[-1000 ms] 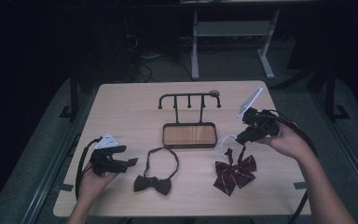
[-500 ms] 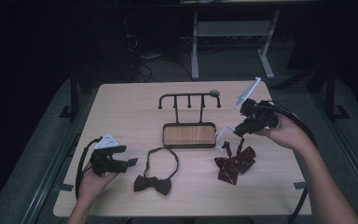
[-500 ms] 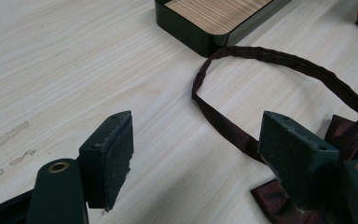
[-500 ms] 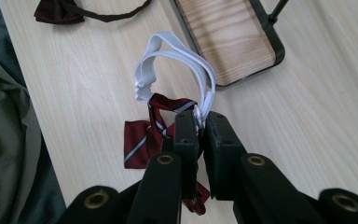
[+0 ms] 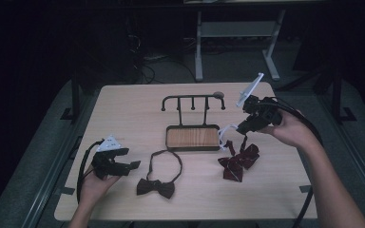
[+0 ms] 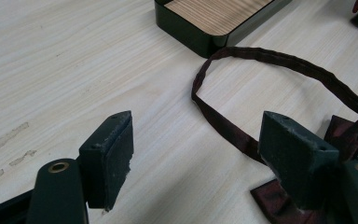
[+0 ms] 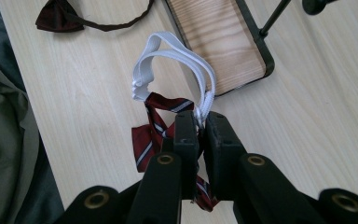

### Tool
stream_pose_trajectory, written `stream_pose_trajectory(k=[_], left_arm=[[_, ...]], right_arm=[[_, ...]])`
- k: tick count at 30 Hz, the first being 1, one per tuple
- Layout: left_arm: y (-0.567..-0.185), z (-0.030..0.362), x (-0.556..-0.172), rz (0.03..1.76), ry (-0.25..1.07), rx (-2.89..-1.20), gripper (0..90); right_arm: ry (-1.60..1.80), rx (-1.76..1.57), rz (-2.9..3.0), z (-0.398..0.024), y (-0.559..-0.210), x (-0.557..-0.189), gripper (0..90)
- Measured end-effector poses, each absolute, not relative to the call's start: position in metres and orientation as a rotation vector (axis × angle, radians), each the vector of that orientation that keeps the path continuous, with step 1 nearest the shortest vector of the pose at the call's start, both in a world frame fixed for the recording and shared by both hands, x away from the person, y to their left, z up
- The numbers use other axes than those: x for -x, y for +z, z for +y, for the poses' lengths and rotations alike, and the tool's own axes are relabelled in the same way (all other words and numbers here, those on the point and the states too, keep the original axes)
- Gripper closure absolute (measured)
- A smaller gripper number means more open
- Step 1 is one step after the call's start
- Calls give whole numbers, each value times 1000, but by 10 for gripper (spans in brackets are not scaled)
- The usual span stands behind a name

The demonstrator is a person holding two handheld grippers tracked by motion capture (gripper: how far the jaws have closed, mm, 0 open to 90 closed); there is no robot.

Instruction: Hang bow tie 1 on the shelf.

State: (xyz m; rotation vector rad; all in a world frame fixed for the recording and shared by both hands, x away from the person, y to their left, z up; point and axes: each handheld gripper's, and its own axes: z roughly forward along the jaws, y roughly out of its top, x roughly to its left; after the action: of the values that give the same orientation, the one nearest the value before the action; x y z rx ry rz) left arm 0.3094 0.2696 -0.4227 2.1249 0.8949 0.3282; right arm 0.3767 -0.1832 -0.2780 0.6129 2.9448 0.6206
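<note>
Taking the wooden-based hook stand [image 5: 192, 137] as reference: nearest the person and to its lower left, the left gripper [image 5: 123, 166] rests low over the table [image 5: 123, 109], jaws spread wide with nothing between them. Just beside it, below the stand's base, the dark bow tie [image 5: 156, 186] lies flat, its neck strap looping up toward the base; in the left gripper view the strap [image 6: 279, 60] runs past the far jaw without being pinched. To the stand's lower right, the red striped bow tie [image 5: 237, 160] hangs partly lifted, its lower end at the table surface. Its white elastic strap [image 7: 177, 60] is clamped between the narrow-set jaws of the right gripper [image 5: 241, 129], raised just right of the base.
</note>
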Motion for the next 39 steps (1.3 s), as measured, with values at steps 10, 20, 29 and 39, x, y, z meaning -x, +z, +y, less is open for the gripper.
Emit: stream_pose_trajectory(k=[10,20,29,39], left_arm=[[-422,270,-309,894,327,-2125,264],[-422,270,-309,900,321,-2122,264],[-422,270,-309,894,325,-2125,264],[-422,270,-309,893,324,-2124,264]], right_arm=[[616,-603,2938,-178,-271,-380,832],[615,-590,2931,-173,-261,-384,832],[626,-589,2921,-168,-249,-390,834],[624,-623,2891,-165,-241,-406,835]])
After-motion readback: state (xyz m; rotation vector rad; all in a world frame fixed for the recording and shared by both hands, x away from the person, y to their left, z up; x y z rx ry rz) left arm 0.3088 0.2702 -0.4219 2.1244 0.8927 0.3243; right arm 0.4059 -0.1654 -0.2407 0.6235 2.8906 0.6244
